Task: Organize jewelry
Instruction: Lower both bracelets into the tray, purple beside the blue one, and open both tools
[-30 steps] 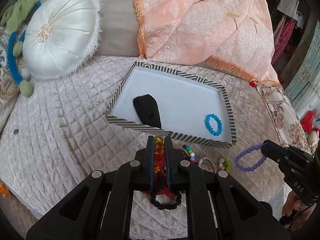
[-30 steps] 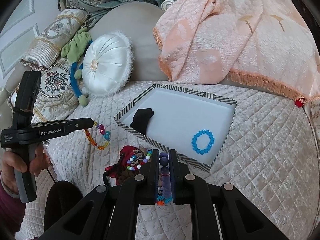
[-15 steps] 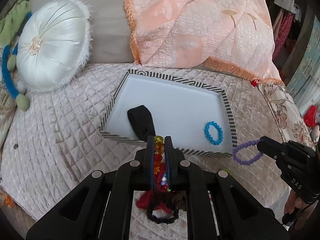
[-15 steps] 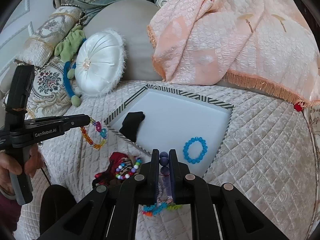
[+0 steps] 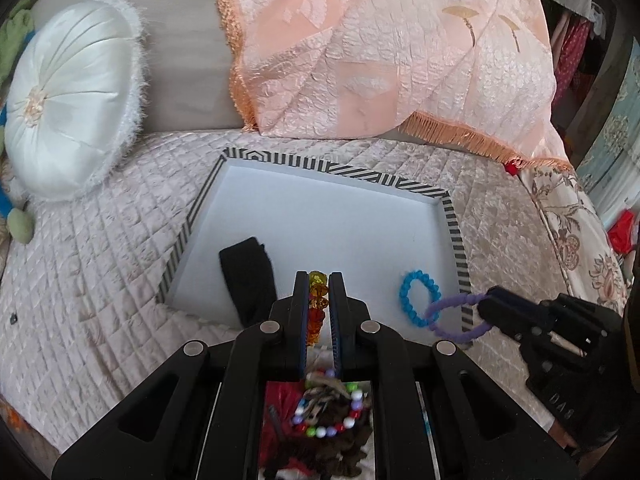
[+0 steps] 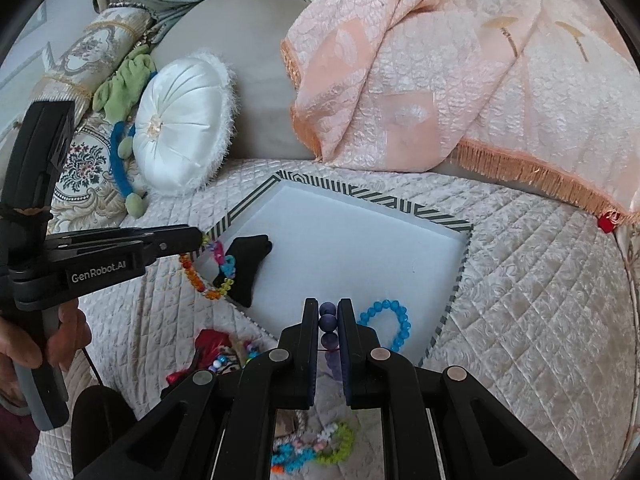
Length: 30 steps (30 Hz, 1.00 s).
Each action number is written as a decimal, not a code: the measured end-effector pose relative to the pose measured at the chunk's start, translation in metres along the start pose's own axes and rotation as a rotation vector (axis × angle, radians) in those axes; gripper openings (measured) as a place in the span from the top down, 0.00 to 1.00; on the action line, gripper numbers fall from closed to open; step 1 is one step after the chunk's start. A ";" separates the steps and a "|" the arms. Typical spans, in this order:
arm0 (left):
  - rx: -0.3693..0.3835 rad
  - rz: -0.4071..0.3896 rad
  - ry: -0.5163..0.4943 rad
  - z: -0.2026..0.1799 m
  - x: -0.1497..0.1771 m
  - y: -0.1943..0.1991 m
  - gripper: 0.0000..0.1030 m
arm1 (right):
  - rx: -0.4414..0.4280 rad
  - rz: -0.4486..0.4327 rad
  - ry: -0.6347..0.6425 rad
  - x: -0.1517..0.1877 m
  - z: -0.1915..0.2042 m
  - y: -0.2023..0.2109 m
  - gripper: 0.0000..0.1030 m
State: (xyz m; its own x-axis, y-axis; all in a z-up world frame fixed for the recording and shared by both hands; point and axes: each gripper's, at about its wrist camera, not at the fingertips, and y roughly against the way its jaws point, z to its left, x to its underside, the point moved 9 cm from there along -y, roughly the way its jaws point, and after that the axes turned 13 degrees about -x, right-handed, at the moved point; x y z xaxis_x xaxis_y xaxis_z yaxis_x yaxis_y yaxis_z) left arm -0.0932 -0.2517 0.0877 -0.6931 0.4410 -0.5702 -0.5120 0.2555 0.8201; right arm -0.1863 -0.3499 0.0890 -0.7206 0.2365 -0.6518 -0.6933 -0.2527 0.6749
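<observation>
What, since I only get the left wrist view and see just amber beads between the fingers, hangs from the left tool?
Observer: A full loop. The amber bracelet also carries pink and blue charms, and it dangles from the left tool at the tray's near-left rim.
Operator: Any jewelry outside the tray that I can't see?
Observer: Yes, a blue and green beaded piece lies on the quilt beneath the right tool, which grips the purple bracelet.

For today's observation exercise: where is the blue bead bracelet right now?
The blue bead bracelet lies inside the striped tray, in its near right corner, just beyond the right claw, which is shut on a purple bracelet.
</observation>
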 end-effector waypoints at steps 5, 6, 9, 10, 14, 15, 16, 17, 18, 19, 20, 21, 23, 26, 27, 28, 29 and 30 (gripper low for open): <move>-0.003 0.021 -0.010 -0.013 -0.009 -0.024 0.92 | -0.013 0.020 -0.014 -0.006 -0.009 -0.022 0.92; -0.004 0.025 -0.012 -0.015 -0.010 -0.029 0.92 | -0.016 0.023 -0.017 -0.007 -0.010 -0.026 0.92; -0.006 0.038 -0.005 -0.019 -0.017 -0.046 0.92 | -0.019 0.028 -0.020 -0.015 -0.018 -0.039 0.92; -0.008 0.042 0.001 -0.020 -0.020 -0.052 0.92 | -0.018 0.026 -0.022 -0.017 -0.021 -0.043 0.92; -0.014 0.070 0.040 -0.016 -0.026 -0.077 0.92 | -0.006 0.008 -0.063 -0.030 -0.047 -0.060 0.92; -0.017 0.076 0.051 -0.014 -0.027 -0.083 0.92 | 0.001 0.010 -0.079 -0.031 -0.056 -0.065 0.92; -0.018 0.083 0.061 -0.012 -0.027 -0.089 0.92 | 0.010 0.012 -0.096 -0.032 -0.065 -0.070 0.92; -0.019 0.093 0.072 -0.009 -0.026 -0.097 0.92 | 0.029 0.014 -0.118 -0.031 -0.078 -0.075 0.92; -0.022 0.103 0.081 -0.007 -0.025 -0.103 0.92 | 0.046 0.017 -0.131 -0.031 -0.087 -0.078 0.92; -0.027 0.111 0.087 -0.004 -0.024 -0.108 0.92 | 0.064 0.023 -0.147 -0.028 -0.097 -0.082 0.92; -0.036 0.121 0.093 -0.001 -0.022 -0.114 0.92 | 0.079 0.029 -0.162 -0.026 -0.105 -0.084 0.92; -0.045 0.129 0.099 0.003 -0.020 -0.119 0.92 | 0.099 0.036 -0.177 -0.022 -0.114 -0.085 0.92; -0.053 0.142 0.116 0.010 -0.017 -0.127 0.92 | 0.128 0.050 -0.197 -0.016 -0.126 -0.087 0.92; -0.052 0.160 0.144 0.019 -0.012 -0.133 0.84 | 0.169 0.056 -0.213 -0.009 -0.137 -0.085 0.91; -0.047 0.162 0.149 0.021 -0.011 -0.132 0.72 | 0.164 0.053 -0.218 -0.008 -0.138 -0.085 0.91; -0.038 0.158 0.154 0.021 -0.010 -0.130 0.61 | 0.154 0.048 -0.222 -0.008 -0.137 -0.084 0.88; -0.033 0.152 0.158 0.022 -0.010 -0.128 0.58 | 0.150 0.047 -0.222 -0.008 -0.136 -0.083 0.84; -0.032 0.146 0.158 0.023 -0.009 -0.125 0.53 | 0.147 0.045 -0.216 -0.007 -0.133 -0.081 0.81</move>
State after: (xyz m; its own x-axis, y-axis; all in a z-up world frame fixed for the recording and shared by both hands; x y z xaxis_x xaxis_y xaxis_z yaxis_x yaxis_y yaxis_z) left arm -0.0113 -0.2676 -0.0080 -0.8308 0.3300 -0.4481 -0.4144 0.1706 0.8940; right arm -0.1240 -0.4561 -0.0071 -0.7242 0.4272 -0.5413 -0.6424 -0.1326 0.7548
